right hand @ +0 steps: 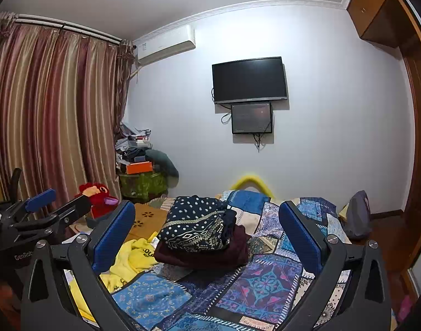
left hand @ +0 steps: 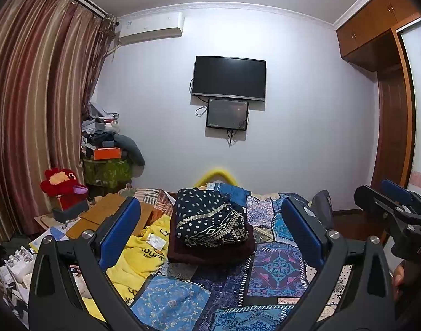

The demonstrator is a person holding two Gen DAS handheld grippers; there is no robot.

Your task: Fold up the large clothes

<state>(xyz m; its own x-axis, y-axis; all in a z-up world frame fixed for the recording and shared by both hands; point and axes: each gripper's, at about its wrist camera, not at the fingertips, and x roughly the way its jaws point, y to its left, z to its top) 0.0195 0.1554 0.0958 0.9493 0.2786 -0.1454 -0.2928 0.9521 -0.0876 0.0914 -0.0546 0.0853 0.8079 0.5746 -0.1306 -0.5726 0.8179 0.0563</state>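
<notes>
"GenRob", cut off at the frame's inner edge, in pale letters on the left gripper [right hand: 49, 207] body, seen from the right wrist view. "DAS", also cut off, on the right gripper [left hand: 387, 195] body in the left wrist view. Black print ending "DUCK" on the yellow garment [left hand: 144, 253]; the line under it is too small to read. White tag [left hand: 154, 240] on that garment carries a square code, unreadable. Screens and air conditioner labels are illegible.
</notes>
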